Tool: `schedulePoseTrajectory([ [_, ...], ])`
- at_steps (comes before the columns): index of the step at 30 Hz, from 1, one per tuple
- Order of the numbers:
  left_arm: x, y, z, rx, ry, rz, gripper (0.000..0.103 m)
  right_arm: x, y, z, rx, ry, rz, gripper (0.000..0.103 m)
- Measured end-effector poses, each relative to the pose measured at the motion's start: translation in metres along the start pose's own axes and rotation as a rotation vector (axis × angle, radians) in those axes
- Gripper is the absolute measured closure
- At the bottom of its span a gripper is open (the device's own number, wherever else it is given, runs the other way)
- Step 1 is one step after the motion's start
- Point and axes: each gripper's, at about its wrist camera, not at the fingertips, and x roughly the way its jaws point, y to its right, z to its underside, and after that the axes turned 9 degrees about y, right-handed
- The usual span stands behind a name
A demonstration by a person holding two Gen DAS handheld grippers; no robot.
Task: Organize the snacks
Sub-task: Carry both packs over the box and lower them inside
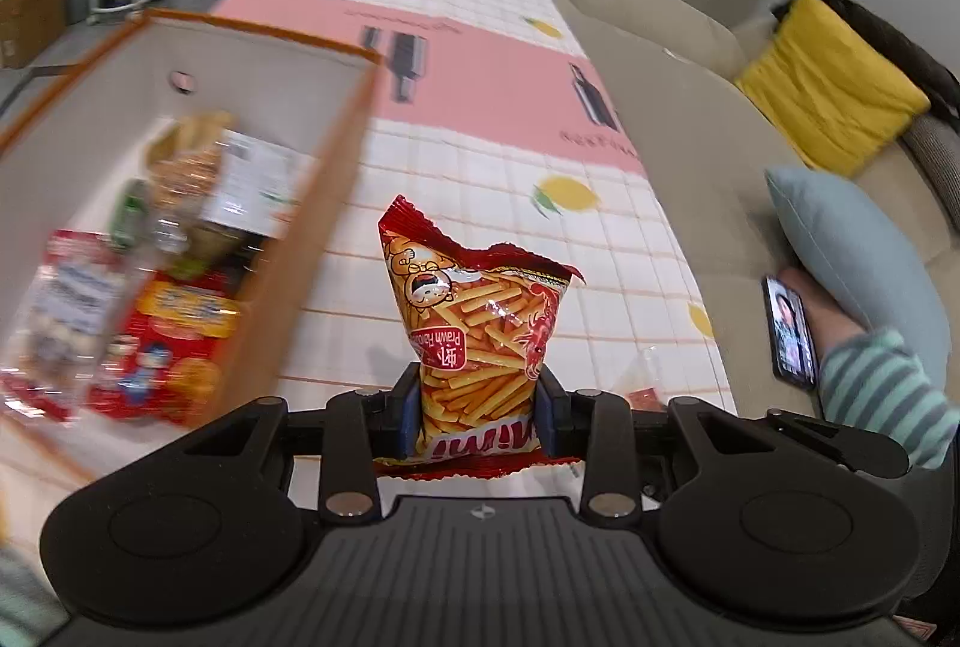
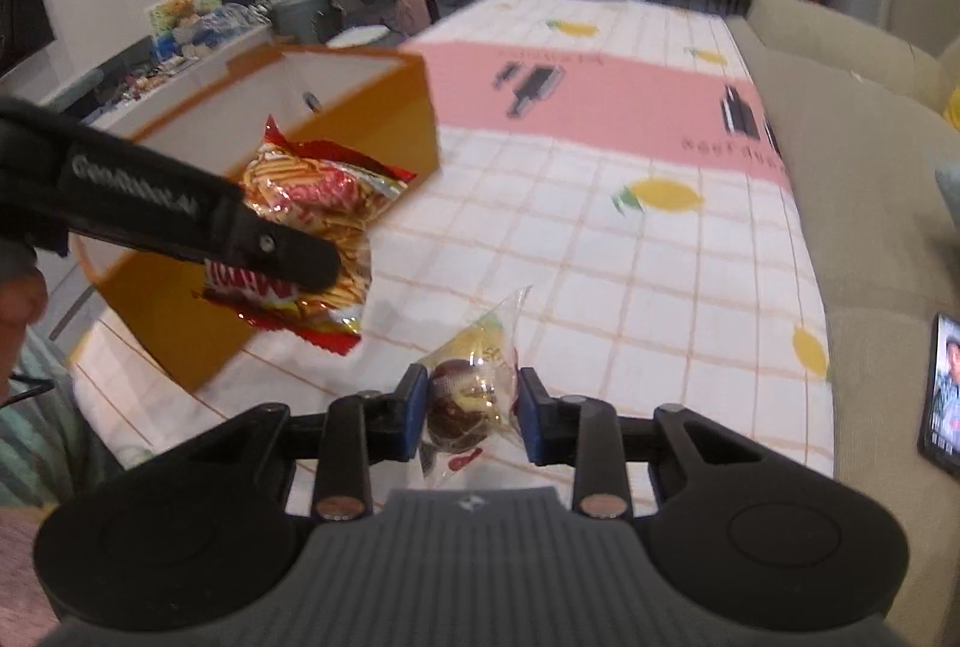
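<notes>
The left gripper point(image 1: 477, 407) is clenched on a red bag of prawn sticks point(image 1: 480, 323); its blue pads press the lower part of the bag from both sides, and the bag stands up between them, above the tabletop point(image 1: 600, 257). In the right wrist view the same bag hangs in the air in front of the orange box point(image 2: 336, 131), not touching the cloth.

The right gripper point(image 2: 471, 410) is grasping a small clear packet with a brown and yellow sweet inside point(image 2: 474, 395).

The orange box stands at the left on the checked cloth with lemons. Inside it lie several snack packets point(image 1: 162, 323), a little blurred. A phone point(image 1: 792, 335) lies at the right on the sofa point(image 1: 690, 155).
</notes>
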Motion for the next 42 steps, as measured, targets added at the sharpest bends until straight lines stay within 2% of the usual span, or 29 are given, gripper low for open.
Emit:
schedulePoseTrajectory([
  [4,-0.035,-0.029,-0.021,-0.016,0.052,-0.059,0.063,-0.011,-0.023,-0.031,-0.023,0.059,-0.063,0.074],
  [9,-0.070,-0.075,-0.045,-0.035,0.085,-0.119,0.062,-0.012,-0.068,-0.082,-0.126,0.118,-0.181,0.074],
  [13,-0.083,-0.108,-0.060,-0.033,0.061,-0.178,0.062,0.000,-0.109,-0.116,-0.175,0.125,-0.289,0.074],
  [17,-0.081,-0.135,-0.067,-0.038,0.026,-0.189,0.062,0.025,-0.149,-0.135,-0.250,0.094,-0.353,0.074],
  [23,-0.052,-0.158,-0.069,-0.021,-0.055,-0.204,0.062,0.075,-0.182,-0.137,-0.348,0.011,-0.360,0.074],
  [27,-0.035,-0.169,-0.066,-0.001,-0.122,-0.230,0.062,0.107,-0.191,-0.128,-0.385,-0.069,-0.337,0.074],
  [31,-0.015,-0.179,-0.060,-0.023,-0.187,-0.201,0.062,0.133,-0.194,-0.121,-0.417,-0.132,-0.321,0.074],
  [33,-0.007,-0.182,-0.056,-0.019,-0.216,-0.210,0.062,0.140,-0.194,-0.116,-0.447,-0.151,-0.315,0.074],
  [38,0.008,-0.184,-0.049,-0.006,-0.251,-0.227,0.062,0.160,-0.200,-0.105,-0.547,-0.195,-0.293,0.074],
  [42,0.015,-0.183,-0.044,0.008,-0.261,-0.236,0.061,0.173,-0.200,-0.099,-0.562,-0.229,-0.276,0.073],
])
